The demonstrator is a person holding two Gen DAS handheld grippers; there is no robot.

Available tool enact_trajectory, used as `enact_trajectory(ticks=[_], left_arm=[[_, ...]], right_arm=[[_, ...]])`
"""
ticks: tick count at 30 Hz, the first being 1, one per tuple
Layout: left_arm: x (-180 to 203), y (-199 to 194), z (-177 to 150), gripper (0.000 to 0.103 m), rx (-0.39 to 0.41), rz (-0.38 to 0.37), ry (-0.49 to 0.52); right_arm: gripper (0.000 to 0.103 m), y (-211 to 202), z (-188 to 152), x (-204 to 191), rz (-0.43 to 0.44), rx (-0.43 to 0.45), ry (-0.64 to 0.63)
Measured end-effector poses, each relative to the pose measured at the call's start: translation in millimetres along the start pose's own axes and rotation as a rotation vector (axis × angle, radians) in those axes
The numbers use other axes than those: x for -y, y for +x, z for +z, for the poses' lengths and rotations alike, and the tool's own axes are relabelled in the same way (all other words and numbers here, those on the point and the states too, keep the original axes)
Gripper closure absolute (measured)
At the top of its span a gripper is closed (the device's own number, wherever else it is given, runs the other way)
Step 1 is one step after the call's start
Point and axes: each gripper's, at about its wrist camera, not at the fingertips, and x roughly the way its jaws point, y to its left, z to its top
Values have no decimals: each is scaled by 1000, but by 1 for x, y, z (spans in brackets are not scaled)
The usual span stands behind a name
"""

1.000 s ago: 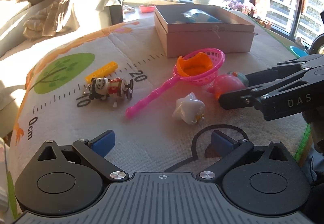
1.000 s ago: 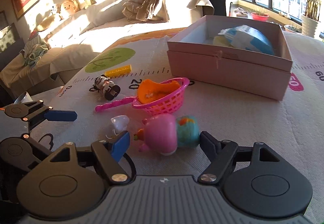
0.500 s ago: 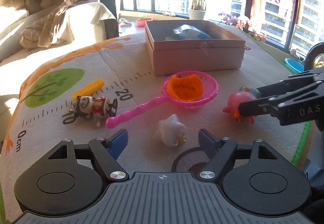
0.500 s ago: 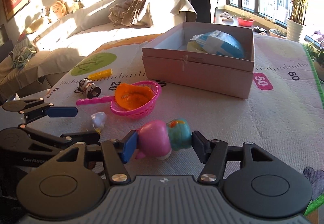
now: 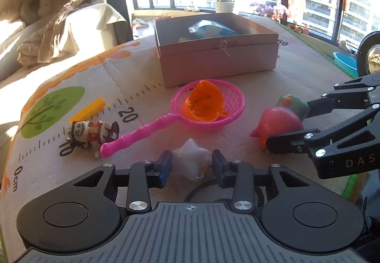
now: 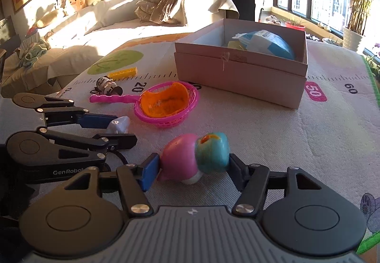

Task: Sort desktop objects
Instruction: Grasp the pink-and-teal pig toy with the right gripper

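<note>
A small white star-shaped toy (image 5: 190, 163) lies on the play mat between the blue pads of my left gripper (image 5: 191, 165). The jaws are closing and both pads touch its sides. From the right wrist view the same toy (image 6: 118, 124) shows between the left gripper's (image 6: 123, 131) fingers. My right gripper (image 6: 193, 168) is shut on a pink and teal toy (image 6: 197, 156) that rests on the mat. The left wrist view shows that toy (image 5: 280, 120) at the right, held by the right gripper (image 5: 288, 125).
A pink net scoop (image 5: 237, 99) holding an orange cup (image 5: 204, 103) lies just beyond both toys. Left of it are a small figurine (image 5: 92, 132) and a yellow brick (image 5: 87, 110). An open pink box (image 5: 218, 63) with a blue packet (image 5: 211, 28) stands behind.
My left gripper moved forward to the white toy and its jaws narrowed from wide open onto it. My right gripper's jaws closed onto the pink and teal toy.
</note>
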Motion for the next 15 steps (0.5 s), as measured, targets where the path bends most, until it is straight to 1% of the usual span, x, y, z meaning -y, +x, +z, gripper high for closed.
enact_trajectory(ticks=[5,8,9,10,11,12,15], left_arm=[[1,-12,-4,62,9,-16,-1],[1,-20,0,62,31,-24,-9],[1,-23,2,74,40,-29,-12],[-1,-26,6,89,49,-40,-16],[-2,-29,11,92,61,-56,-26],[-4,-32,16,92,74,-65,-35],[-5,-34,32,92,120,-57,-31]], right_arm=[[45,-9,2,-2,-3,-5,-34],[46,-16,4,-1,-5,-8,-41],[46,-19,5,1,-4,-5,-38],[46,-23,8,2,-4,3,-35],[46,-28,12,4,-1,15,-29],[46,-35,17,7,6,32,-21],[46,-51,33,14,21,91,2]])
